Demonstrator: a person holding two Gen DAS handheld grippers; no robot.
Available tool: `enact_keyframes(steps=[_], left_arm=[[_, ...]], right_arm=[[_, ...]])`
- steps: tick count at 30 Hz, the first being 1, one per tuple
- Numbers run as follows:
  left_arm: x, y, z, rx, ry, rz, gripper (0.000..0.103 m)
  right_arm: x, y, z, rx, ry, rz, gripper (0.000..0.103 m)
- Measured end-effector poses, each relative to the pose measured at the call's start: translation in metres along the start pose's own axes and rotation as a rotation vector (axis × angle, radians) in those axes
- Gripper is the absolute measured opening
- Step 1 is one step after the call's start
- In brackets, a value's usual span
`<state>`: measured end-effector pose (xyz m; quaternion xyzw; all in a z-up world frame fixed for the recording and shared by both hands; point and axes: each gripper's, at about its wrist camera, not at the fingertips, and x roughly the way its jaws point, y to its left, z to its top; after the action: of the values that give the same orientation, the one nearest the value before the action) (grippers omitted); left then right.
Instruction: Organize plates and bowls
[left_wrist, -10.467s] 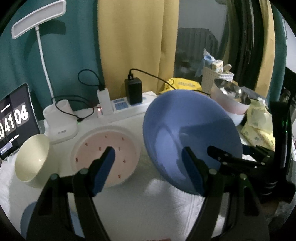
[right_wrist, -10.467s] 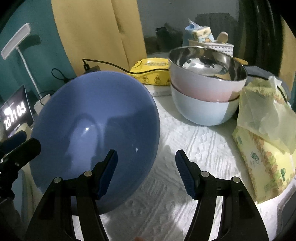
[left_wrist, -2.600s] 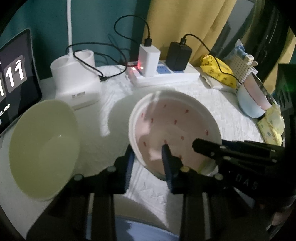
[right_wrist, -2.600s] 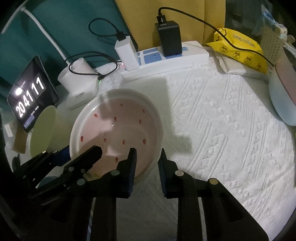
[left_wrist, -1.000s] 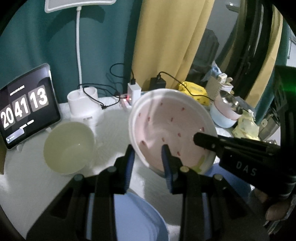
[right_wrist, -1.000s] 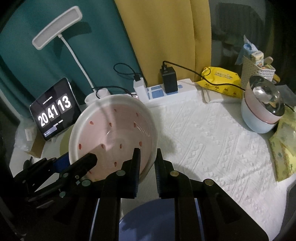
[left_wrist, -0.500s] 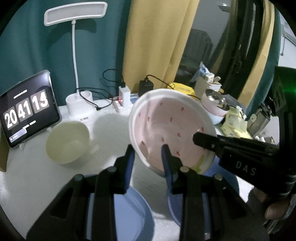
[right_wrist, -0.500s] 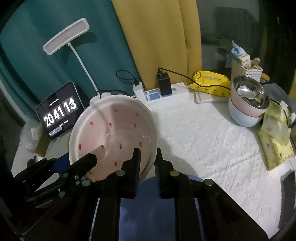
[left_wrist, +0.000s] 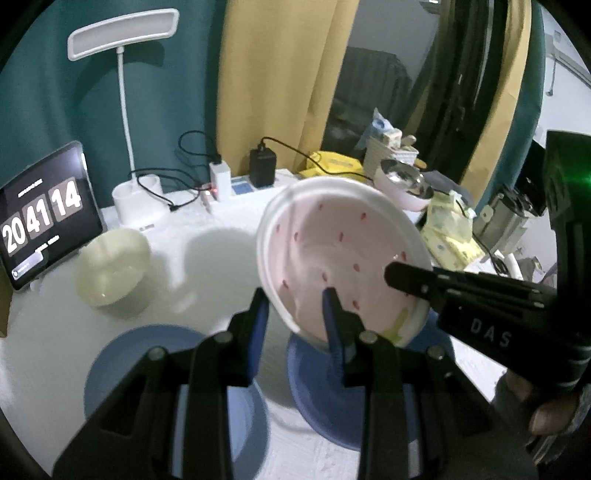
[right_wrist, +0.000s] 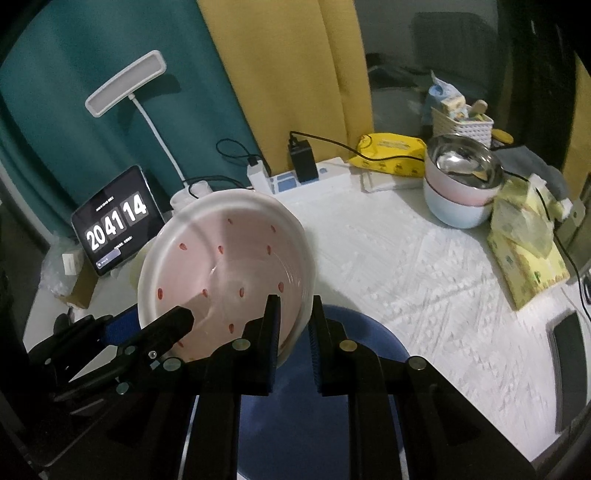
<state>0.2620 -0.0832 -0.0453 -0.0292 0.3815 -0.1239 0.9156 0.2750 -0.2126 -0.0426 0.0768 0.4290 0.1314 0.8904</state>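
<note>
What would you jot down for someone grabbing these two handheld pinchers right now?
Left gripper and right gripper: both clamped on the rim of the pink speckled bowl, held tilted in the air.
Below it: a blue bowl; a blue plate lies beside it.
Cream bowl sits near the clock tablet; stacked bowls at the far right.
Left: set the pink bowl down, probably into the blue bowl.
</note>
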Motion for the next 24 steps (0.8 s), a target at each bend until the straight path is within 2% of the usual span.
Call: enact_keyframes(steps=[24], left_arm=[[0.027,-0.033,-0.049,0.033,0.111,-0.009,0.031]], right_arm=[[0.007,-0.039,-0.046,0.061,0.079,-0.025,0.016]])
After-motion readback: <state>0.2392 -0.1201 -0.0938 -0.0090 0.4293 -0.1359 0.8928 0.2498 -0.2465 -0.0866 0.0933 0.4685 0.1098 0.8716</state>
